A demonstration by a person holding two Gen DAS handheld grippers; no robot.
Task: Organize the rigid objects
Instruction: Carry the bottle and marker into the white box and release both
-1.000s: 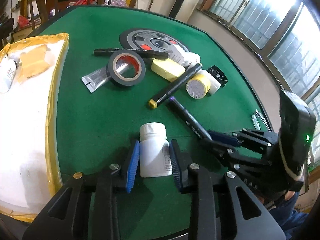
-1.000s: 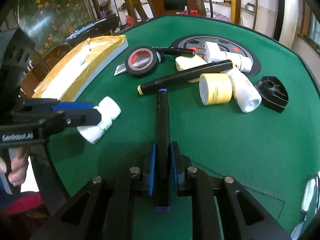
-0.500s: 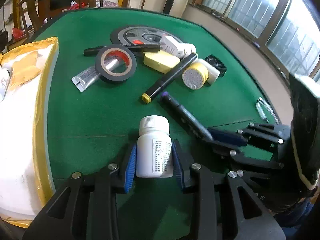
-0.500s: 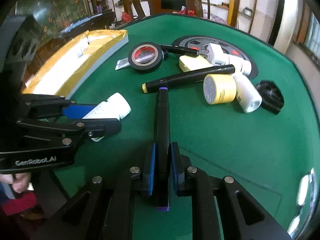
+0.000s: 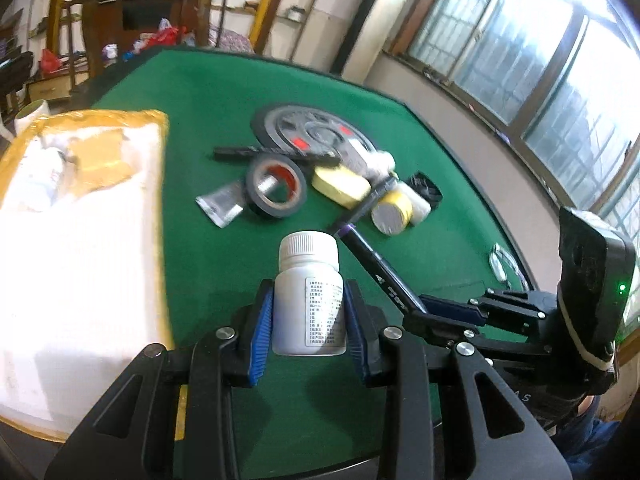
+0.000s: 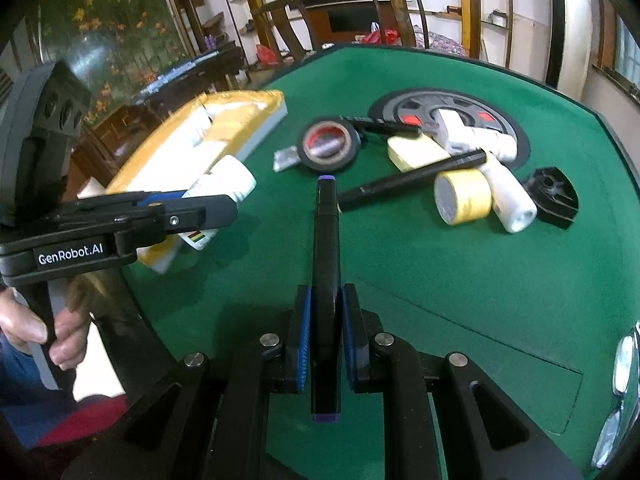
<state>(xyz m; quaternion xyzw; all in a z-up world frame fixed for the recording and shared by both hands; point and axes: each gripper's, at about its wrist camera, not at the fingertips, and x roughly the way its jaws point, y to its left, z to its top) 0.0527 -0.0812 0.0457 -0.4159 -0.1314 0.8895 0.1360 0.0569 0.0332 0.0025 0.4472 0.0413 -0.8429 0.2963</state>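
Bottle first: from the left wrist view the white pill bottle sits upright between the blue pads of the left gripper, jaws clamped on its sides, cap up and printed label facing the camera, raised above the green table. Just beside it on the right, the right gripper comes in from the side, jaws together on a black marker with a purple tip that slants up toward the pile. Behind lie a roll of black tape, a silver tube touching it, a yellow block, a yellow tape roll and a round grey disc set in the tabletop. At the left edge sits a white tray with a yellow rim, blurred. Over to the right wrist view: the right gripper is pinched tight on the black marker, which runs straight ahead between the blue pads, its purple end sticking out behind them. On the left the left gripper holds the white bottle tilted, over the near end of the tray, and a hand grips its handle low in the corner. Further on the table rest the black tape, a second black marker across the pile, the yellow tape roll, a lying white bottle touching it and a black knob just beside that.
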